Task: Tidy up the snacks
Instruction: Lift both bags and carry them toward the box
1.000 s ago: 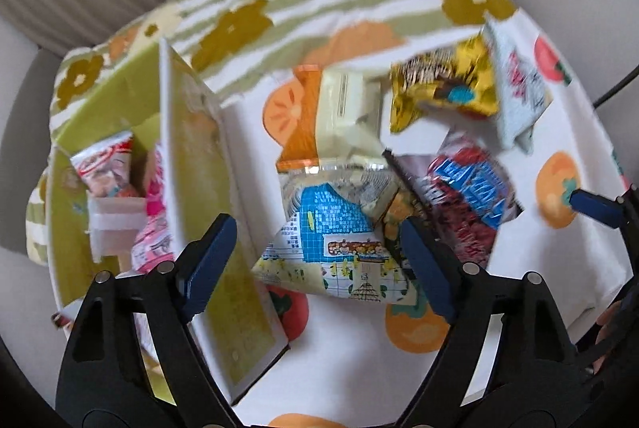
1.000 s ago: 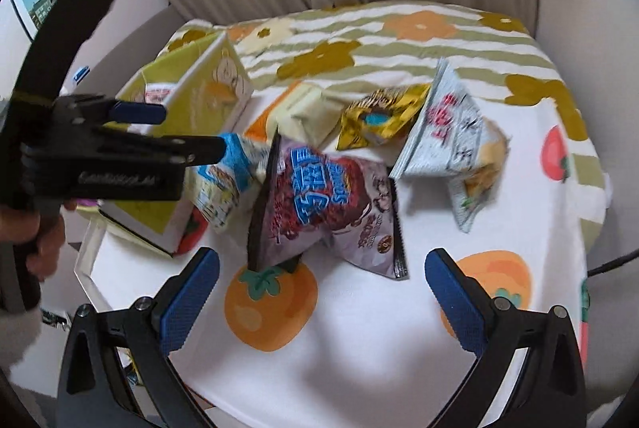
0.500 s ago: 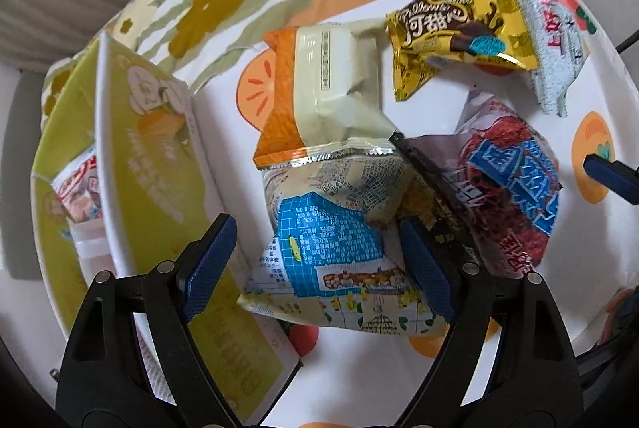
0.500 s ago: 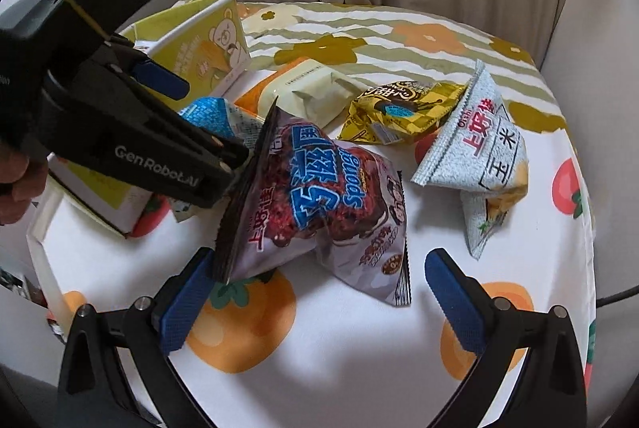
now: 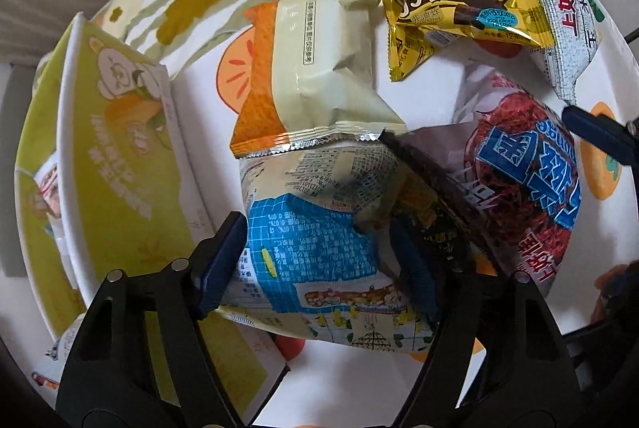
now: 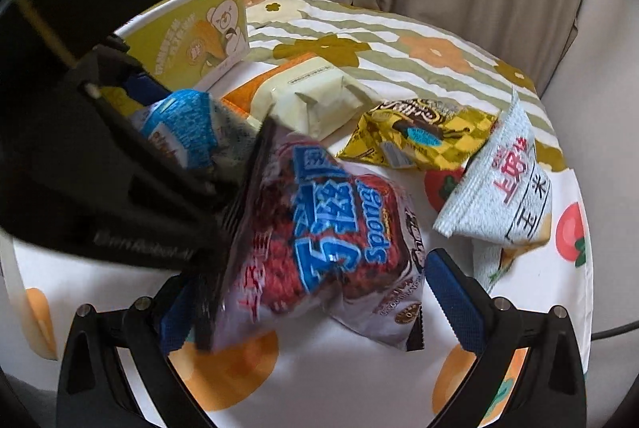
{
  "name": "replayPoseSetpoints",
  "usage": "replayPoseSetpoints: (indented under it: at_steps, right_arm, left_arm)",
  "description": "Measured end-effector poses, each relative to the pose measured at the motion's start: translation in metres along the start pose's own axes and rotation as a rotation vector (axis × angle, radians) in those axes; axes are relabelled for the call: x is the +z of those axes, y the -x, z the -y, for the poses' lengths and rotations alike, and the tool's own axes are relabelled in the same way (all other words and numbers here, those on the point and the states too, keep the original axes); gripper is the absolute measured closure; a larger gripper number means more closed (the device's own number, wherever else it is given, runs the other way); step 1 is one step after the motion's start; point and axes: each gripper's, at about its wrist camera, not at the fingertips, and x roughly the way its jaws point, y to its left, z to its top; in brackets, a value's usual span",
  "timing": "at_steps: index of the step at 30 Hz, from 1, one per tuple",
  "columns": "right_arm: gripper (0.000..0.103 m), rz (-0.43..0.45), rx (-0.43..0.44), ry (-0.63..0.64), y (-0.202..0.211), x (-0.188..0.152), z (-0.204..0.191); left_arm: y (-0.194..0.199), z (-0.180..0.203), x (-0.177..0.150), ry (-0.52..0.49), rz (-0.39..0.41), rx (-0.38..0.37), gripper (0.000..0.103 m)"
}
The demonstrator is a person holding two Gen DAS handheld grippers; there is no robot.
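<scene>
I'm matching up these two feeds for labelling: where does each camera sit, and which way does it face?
Left wrist: on the left gripper, looking steeply down at the blue-and-white packet its jaws have just been closing on; its own two fingers show.
Right wrist: on the right gripper, looking slantwise down over the red-and-blue packet between its open jaws; its fingers show.
Shared: both packets, the yellow packet, the green box, the tablecloth.

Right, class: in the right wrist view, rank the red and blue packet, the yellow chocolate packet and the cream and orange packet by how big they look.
1. Red and blue packet, though it is nearest the camera.
2 and 3. Cream and orange packet and yellow chocolate packet look alike; unranked.
</scene>
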Motion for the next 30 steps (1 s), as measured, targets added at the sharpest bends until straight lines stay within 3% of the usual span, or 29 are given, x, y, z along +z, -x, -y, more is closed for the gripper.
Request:
replayPoseSetpoints:
  at_steps: [5,9,13,30]
  right_arm:
    - [0.001,0.014,0.01,0.026,-0.009,0.005,0.002]
    - [0.025,0.019,0.008,0.054,-0.014,0.006,0.0]
    - [0.036,0.034,0.032,0.045,-0.008,0.004,0.001]
    - [0.038,0.064,0.093,-0.111,0.049,-0.001,0.021]
  left_arm:
    - [-0.001,-0.003,-0.004,0.011,0.004,-0.004,0.042]
    - [0.0,-0.005,-0.008,0.025,0.01,-0.009,0.045]
    - [0.007,-0.004,-0.013,0.038,0.021,-0.023,0.046]
    - [0.067,-0.005,-0.042,0.126,0.148,-0.052,0.046]
